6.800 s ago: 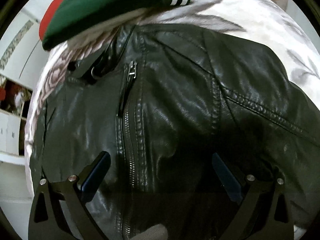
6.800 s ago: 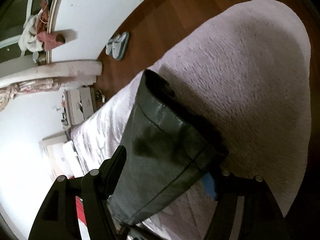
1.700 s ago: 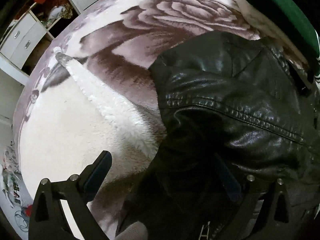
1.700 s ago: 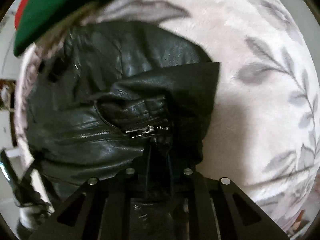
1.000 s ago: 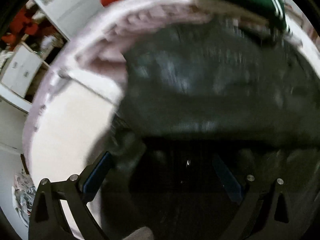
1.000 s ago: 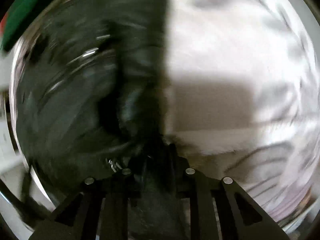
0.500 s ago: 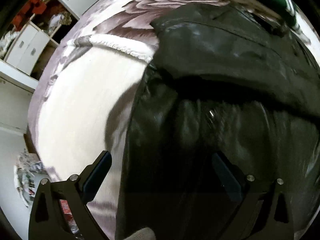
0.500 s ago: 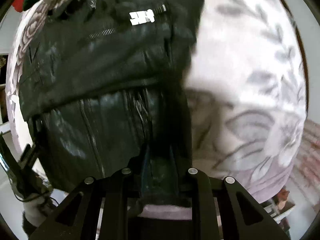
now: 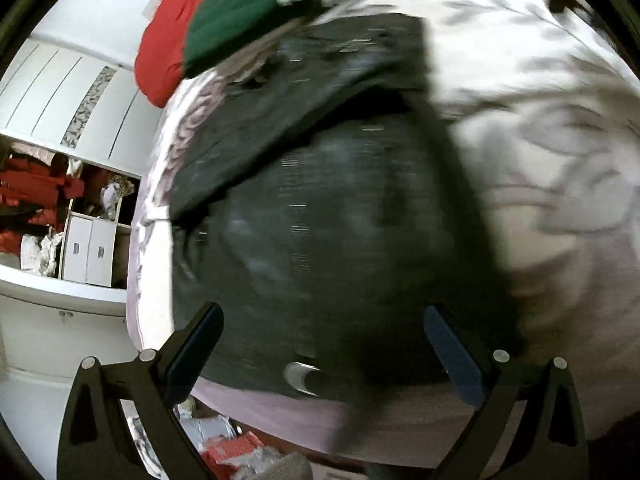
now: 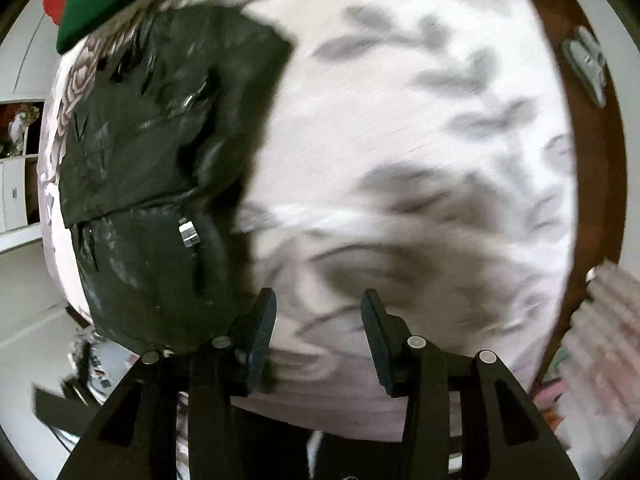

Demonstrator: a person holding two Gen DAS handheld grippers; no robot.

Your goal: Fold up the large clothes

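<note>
Tools first: my left tool (image 9: 320, 344) is spread wide with nothing pinched, and my right tool (image 10: 318, 332) is partway apart with its jaws opening and only bedspread showing between them, so neither one's got hold of anything right now.

The black leather jacket (image 9: 320, 208) sits right under and ahead of the left tool, pretty much filling the gap between its fingers, though I can't say it's touching since the shot's smeared. From the right tool it's off to the left, its near corner just beside the left finger (image 10: 262, 328), with the rest stretching away up the bed (image 10: 420, 152).

Progress-wise I'd say we're well in: the jacket looks like a compact doubled-over block, with one layer lying across the upper part. Maybe one more fold or some tidying left, hard to call. The green and red clothes (image 9: 240, 12) lie at the far end, touching or overlapping its top edge.
</note>
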